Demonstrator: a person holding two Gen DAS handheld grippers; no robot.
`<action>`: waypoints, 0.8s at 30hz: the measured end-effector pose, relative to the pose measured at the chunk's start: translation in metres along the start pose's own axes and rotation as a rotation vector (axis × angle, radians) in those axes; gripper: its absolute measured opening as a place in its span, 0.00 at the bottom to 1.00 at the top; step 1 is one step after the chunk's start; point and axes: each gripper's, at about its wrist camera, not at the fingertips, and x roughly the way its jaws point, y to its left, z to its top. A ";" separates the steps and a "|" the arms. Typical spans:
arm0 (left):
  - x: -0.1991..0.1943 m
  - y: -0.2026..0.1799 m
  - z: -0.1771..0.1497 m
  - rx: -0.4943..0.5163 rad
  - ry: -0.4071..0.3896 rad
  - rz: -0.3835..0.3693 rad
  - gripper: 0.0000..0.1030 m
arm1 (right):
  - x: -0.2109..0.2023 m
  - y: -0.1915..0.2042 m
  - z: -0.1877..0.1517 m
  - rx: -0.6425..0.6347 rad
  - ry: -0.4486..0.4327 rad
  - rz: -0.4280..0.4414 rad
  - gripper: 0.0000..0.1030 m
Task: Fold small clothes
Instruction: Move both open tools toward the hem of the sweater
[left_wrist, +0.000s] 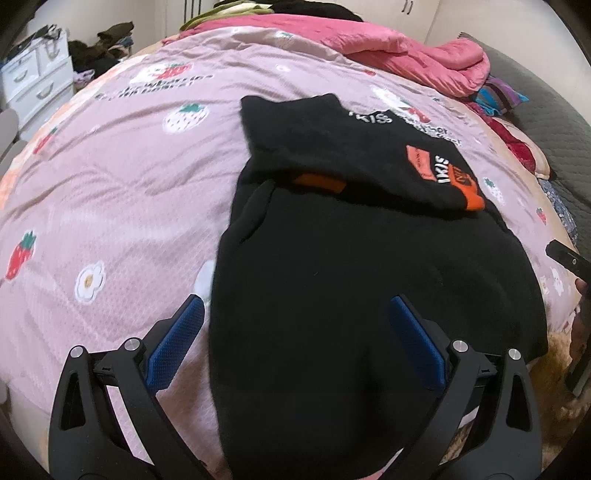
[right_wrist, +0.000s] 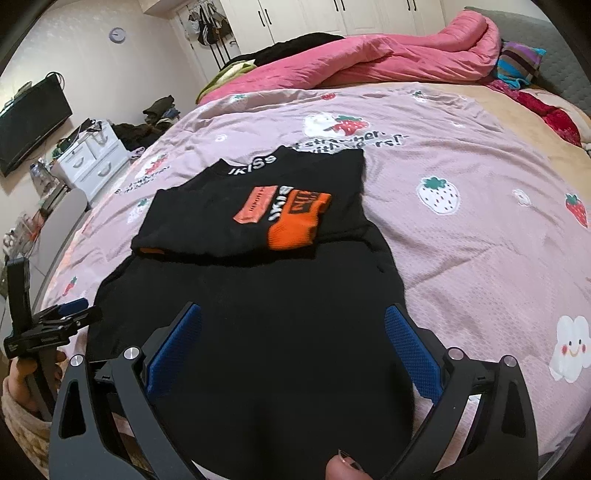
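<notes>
Spreading across the whole scene, the bed (right_wrist: 461, 258) wears a pink strawberry-print sheet (left_wrist: 110, 192), with a rumpled pink quilt (right_wrist: 388, 55) heaped along its far side. On the sheet lies the black sweatshirt (right_wrist: 258, 314), flat, its upper part folded over so the orange-cuffed sleeve (right_wrist: 295, 225) rests across the chest. Away at the left stands a white drawer unit (right_wrist: 92, 162) below a wall-mounted television (right_wrist: 33, 125). Over the near hem, the left gripper (left_wrist: 295, 343) hangs with its blue-padded jaws spread wide apart, holding nothing. Beside it, the right gripper (right_wrist: 291, 347) does likewise, jaws apart above the dark cloth.
</notes>
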 end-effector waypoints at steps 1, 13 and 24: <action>0.000 0.005 -0.003 -0.013 0.006 -0.003 0.91 | 0.000 -0.001 -0.001 0.000 0.005 -0.002 0.96; -0.010 0.034 -0.027 -0.109 0.037 -0.096 0.91 | -0.001 -0.008 -0.011 -0.017 0.043 -0.027 0.96; -0.027 0.032 -0.054 -0.137 0.048 -0.196 0.87 | -0.007 -0.014 -0.014 -0.002 0.044 -0.025 0.96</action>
